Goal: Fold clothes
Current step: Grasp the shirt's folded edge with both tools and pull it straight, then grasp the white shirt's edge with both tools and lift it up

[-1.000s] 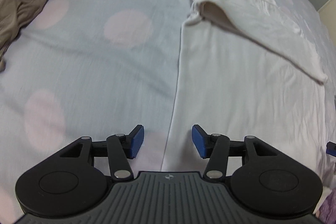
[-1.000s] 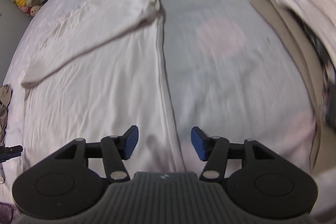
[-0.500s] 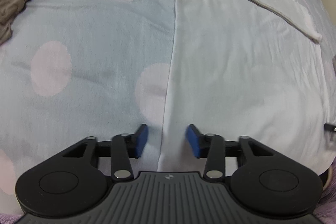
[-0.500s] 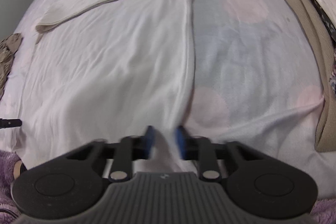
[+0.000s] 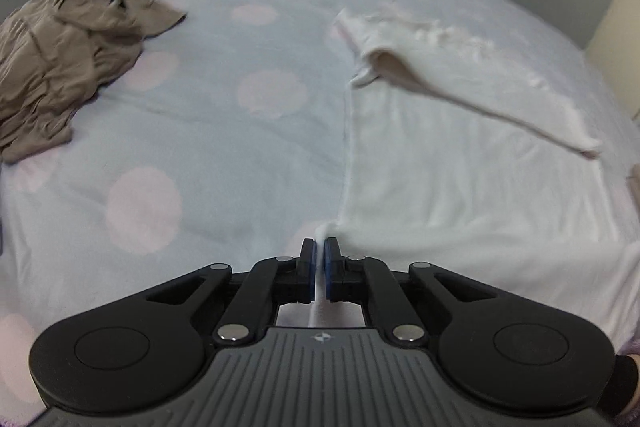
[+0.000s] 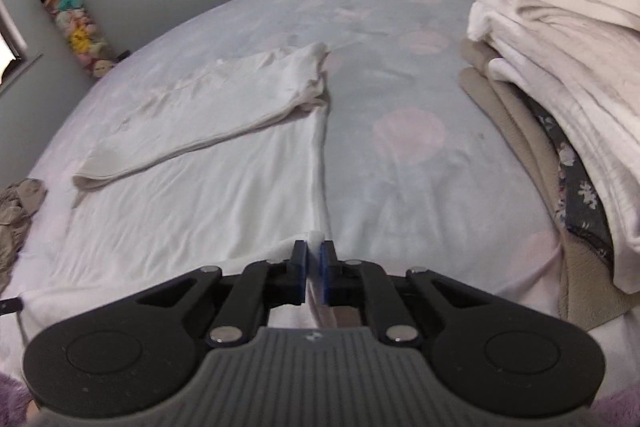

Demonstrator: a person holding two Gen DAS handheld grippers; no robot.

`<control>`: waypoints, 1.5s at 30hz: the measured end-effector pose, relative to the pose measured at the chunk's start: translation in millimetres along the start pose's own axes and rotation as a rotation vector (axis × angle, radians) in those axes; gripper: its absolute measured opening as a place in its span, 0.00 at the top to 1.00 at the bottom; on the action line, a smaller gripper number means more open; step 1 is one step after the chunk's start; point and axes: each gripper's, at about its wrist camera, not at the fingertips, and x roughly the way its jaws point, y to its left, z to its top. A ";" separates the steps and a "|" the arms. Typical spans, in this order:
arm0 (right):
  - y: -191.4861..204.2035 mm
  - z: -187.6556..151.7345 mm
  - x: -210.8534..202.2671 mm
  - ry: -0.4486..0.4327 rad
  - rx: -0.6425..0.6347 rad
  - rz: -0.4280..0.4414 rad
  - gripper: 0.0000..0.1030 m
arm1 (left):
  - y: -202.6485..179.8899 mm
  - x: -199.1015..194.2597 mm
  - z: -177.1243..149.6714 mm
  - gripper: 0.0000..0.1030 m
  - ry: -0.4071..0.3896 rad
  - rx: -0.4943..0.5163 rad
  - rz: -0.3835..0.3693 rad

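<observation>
The left gripper [image 5: 320, 247] is clamped on the near left corner of the white long-sleeved top [image 5: 460, 163]. The right gripper [image 6: 315, 249] pinches its near right corner. The top lies flat on the polka-dot bedspread [image 5: 208, 131].

White long-sleeved top [image 5: 460, 163], spread flat on a pale blue bedspread [image 5: 208, 131] with pink dots. Both sleeves folded in across the chest, one cuff [image 5: 588, 147] ending at the right, the other [image 6: 86, 181] at the left. Side edges straight, running from near to far. Body lightly creased. Near hem corners gathered into small peaks and raised off the bedspread, one at the left edge [image 5: 322, 229], one at the right edge [image 6: 315, 237], the hem between them pulled taut.
</observation>
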 end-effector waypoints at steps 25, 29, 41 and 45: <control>69.3 -16.4 -37.0 0.169 -0.610 0.108 0.72 | -97.2 -46.7 -24.7 0.76 0.094 0.831 -0.159; 90.4 -45.0 -37.5 0.268 -0.902 0.124 0.72 | -115.8 -37.1 -52.4 0.64 0.190 1.076 -0.160; 112.0 -72.9 -6.3 0.462 -1.209 0.149 0.59 | -135.9 19.3 -84.7 0.56 0.478 1.393 -0.152; 109.3 -76.2 -1.9 0.477 -1.214 0.154 0.59 | -135.7 33.4 -83.0 0.56 0.490 1.346 -0.160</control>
